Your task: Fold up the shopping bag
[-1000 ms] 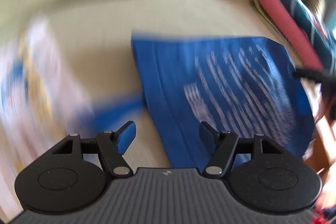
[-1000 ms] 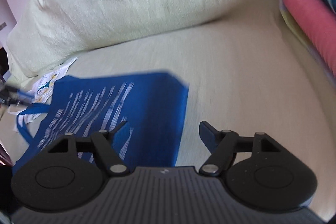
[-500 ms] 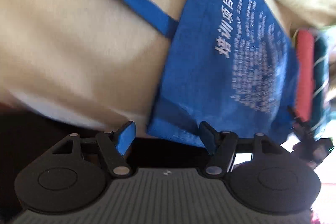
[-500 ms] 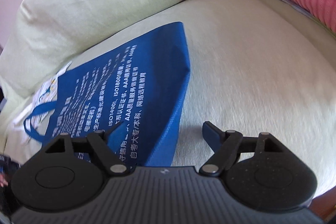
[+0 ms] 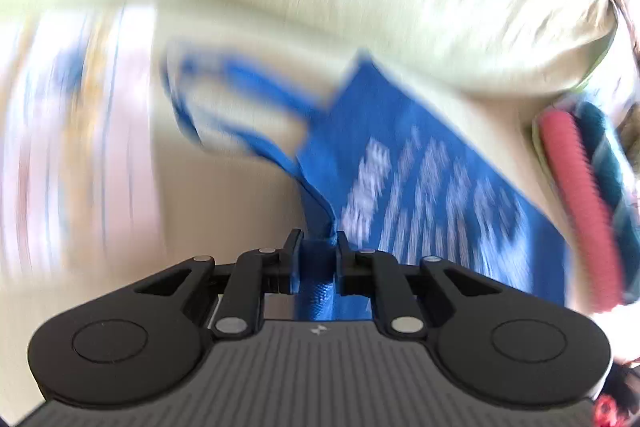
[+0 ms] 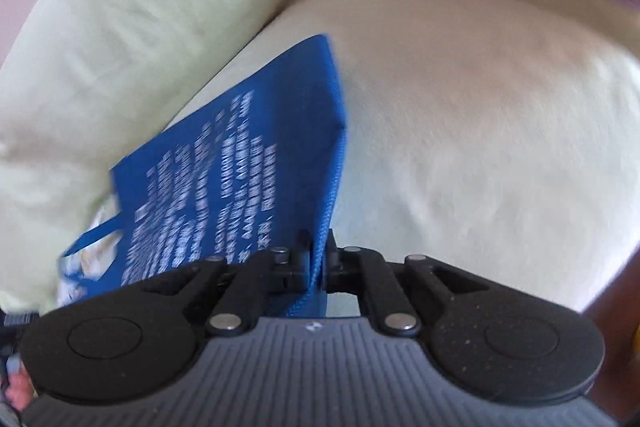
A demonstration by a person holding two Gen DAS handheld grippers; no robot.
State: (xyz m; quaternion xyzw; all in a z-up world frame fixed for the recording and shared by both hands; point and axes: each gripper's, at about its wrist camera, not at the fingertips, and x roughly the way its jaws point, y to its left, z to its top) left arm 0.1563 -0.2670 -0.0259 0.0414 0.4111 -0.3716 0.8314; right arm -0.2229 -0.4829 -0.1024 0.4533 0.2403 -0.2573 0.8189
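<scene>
Both grippers pinch the bag [image 6: 240, 163]: the left gripper [image 5: 316, 255] at its handle-end edge, the right gripper [image 6: 318, 247] at its far edge. The bag stretches ahead of the jaws over the sofa [image 6: 480, 147]. Keep both grips firm and level so edges meet squarely.

I see royal-blue woven shopping bag [image 6: 240, 147], white print rows | pale-green fabric cushion [image 6: 140, 7] | cream seat cover [image 6: 480, 127] | ribbed pink roll [image 5: 576, 203] | teal striped cloth [image 5: 608, 147]
</scene>
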